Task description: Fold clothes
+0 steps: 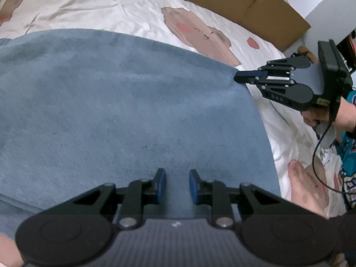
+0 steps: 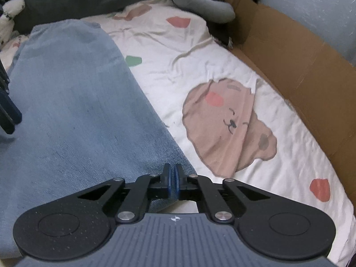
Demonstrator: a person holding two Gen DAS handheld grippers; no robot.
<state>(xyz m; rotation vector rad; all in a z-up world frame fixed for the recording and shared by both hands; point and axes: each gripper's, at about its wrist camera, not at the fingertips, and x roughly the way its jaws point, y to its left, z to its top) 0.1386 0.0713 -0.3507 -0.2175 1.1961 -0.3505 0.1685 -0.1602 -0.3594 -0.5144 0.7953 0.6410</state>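
Note:
A blue denim garment (image 1: 124,111) lies spread flat on a white bed sheet (image 1: 138,20) printed with bears. My left gripper (image 1: 177,184) hovers over the garment's near part, its blue pads apart and only flat cloth showing in the gap. My right gripper (image 1: 239,76) is at the garment's right edge. In the right wrist view its pads (image 2: 173,178) are pressed together right on the edge of the denim (image 2: 73,102), near a corner. Part of the left gripper (image 2: 7,115) shows at that view's left border.
A brown cardboard box (image 2: 311,71) runs along the far side of the bed. A grey plush toy (image 2: 200,2) and a white one (image 2: 9,17) lie at the head end. A hand (image 1: 320,115) holds the right gripper, with a black cable (image 1: 316,155) hanging from it.

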